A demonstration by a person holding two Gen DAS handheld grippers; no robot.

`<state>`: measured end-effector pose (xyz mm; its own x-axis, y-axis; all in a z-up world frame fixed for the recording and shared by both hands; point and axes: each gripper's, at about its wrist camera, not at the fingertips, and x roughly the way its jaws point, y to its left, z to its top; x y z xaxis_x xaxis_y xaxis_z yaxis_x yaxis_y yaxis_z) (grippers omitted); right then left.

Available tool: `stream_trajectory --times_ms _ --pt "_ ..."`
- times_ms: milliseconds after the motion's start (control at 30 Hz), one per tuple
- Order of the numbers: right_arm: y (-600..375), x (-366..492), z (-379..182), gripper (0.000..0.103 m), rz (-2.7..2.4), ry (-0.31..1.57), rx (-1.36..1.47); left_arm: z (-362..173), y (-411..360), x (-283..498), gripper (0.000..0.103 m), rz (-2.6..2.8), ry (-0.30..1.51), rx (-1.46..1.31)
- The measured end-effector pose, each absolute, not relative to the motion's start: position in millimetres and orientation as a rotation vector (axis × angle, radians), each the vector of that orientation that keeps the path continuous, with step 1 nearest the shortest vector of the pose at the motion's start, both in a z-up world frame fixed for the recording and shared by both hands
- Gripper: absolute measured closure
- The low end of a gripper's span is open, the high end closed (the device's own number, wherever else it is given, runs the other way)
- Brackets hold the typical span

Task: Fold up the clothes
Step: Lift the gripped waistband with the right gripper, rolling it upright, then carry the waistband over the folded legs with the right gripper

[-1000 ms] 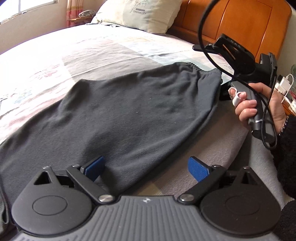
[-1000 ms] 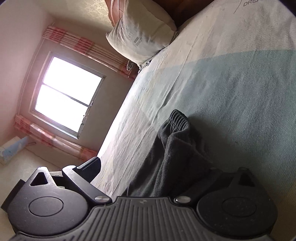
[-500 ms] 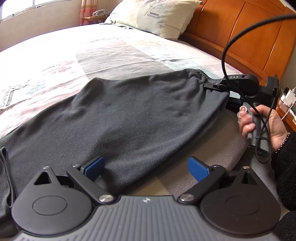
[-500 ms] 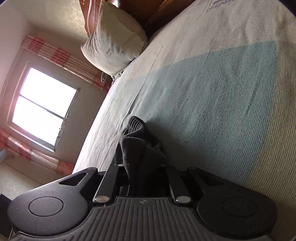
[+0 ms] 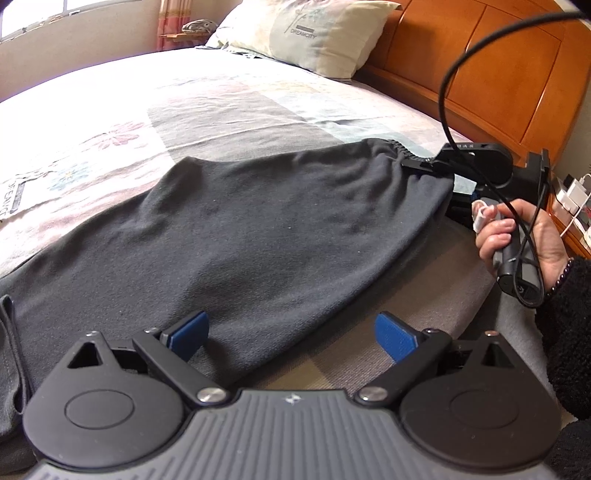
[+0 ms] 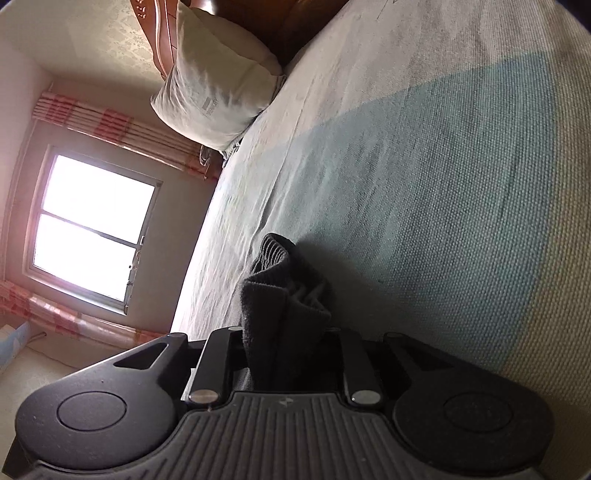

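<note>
Right tool (image 6: 284, 354) went from spread wide to pinching the elastic waistband corner of the dark grey pants (image 5: 258, 236). Bunched fabric now sits between its jaws. The jaws are easing open slightly at this instant, but the pads look pressed on the cloth in the right wrist view. My read: the waist-end grab is made, so the first fold can start once my other side has its hold. Risk is slip if that grip loosens further.

Left tool (image 5: 291, 332) hasn't shifted and its 2 blue pads (image 5: 190, 330) are spread wide, holding nothing. The near edge of the pants lies between and just ahead of its jaws, left pad over cloth, right pad over bare bed (image 5: 229, 96).

Pose: left tool pitched steeply down at the bed. Right tool is nearly level, rolled on its side, and the person's hand (image 5: 524, 236) grips its handle at the far right of my left tool, cable (image 5: 443, 81) looping above. Pants lie flat on the bed, waistband toward the headboard (image 5: 509, 66), pillow (image 5: 314, 33) far ahead.
</note>
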<state>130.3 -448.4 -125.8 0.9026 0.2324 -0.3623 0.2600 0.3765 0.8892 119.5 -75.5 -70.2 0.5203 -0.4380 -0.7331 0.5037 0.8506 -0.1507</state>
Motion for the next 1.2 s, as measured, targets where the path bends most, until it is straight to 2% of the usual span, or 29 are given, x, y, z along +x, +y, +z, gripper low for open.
stream_trajectory --times_ms 100,167,267,333,600,867,1200 --pt "-446.2 131.1 -123.6 0.075 -0.020 0.472 1.189 -70.1 -74.9 120.3 0.006 -0.562 0.858 0.088" --pt "-443.8 132.8 -121.8 0.076 -0.025 0.484 1.162 -70.1 -74.5 120.9 0.006 -0.560 0.861 0.090" --pt "-438.3 137.4 -119.8 0.094 -0.040 0.526 1.066 -70.0 -73.9 121.7 0.006 -0.557 0.865 0.094" --pt "-434.6 137.4 -119.8 0.095 -0.038 0.519 1.017 -69.4 -73.3 122.3 0.006 -0.556 0.867 0.099" --pt "-416.1 145.1 -94.4 0.091 -0.109 0.553 0.833 -52.3 -57.3 119.8 0.006 -0.577 0.868 0.212" --pt "-373.4 138.8 -44.7 0.091 -0.052 0.516 0.629 -44.9 -14.7 105.9 0.006 -0.591 0.896 0.314" --pt "-310.7 123.4 15.4 0.090 0.040 0.471 0.464 -36.6 43.8 78.3 0.006 -0.568 0.840 0.340"
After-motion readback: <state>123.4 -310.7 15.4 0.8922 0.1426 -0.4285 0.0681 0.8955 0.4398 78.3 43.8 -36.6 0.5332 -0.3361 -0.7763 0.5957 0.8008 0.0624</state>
